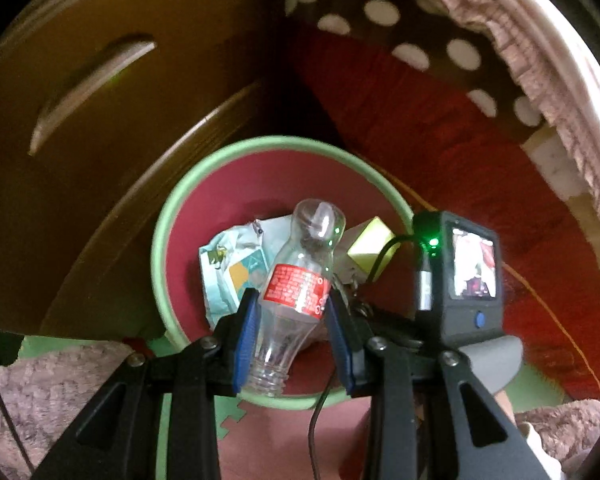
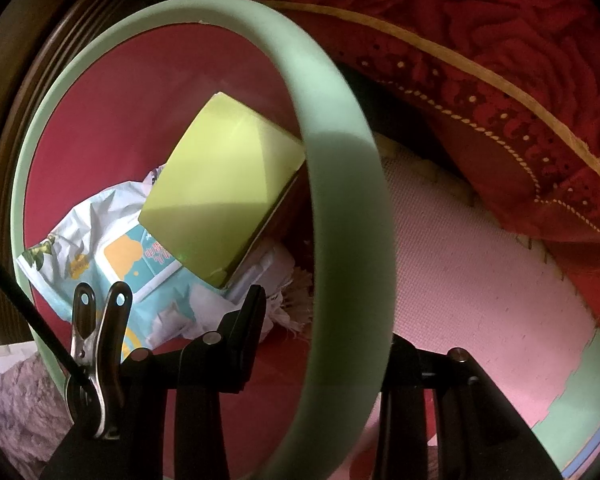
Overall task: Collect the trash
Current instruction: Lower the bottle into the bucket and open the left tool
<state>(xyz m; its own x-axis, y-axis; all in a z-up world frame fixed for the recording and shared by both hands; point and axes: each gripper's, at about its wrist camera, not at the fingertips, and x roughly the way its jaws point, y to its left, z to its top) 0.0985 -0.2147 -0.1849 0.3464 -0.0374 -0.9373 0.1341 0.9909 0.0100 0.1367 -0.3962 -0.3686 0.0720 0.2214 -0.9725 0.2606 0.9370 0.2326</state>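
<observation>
A clear plastic bottle [image 1: 300, 280] with a red label is clamped neck-down between the blue pads of my left gripper [image 1: 294, 304], just above the open mouth of a round bin with a pale green rim [image 1: 168, 216] and a dark pink inside. Inside the bin lie a crumpled light-blue wrapper [image 1: 228, 264] and a yellow-green box [image 1: 370, 240]. My right gripper [image 2: 332, 320] straddles the bin's rim [image 2: 340, 160], shut on it; its right finger is hidden behind the rim. The right wrist view shows the box [image 2: 224, 184] lying on the wrapper [image 2: 112, 256].
Brown wooden furniture with a handle [image 1: 92, 92] stands left of the bin. Red patterned cloth [image 2: 500, 80] hangs on the right, with polka-dot fabric [image 1: 380, 12] above. A pink and green foam mat [image 2: 480, 280] covers the floor, and a fuzzy rug [image 1: 40, 380] lies near.
</observation>
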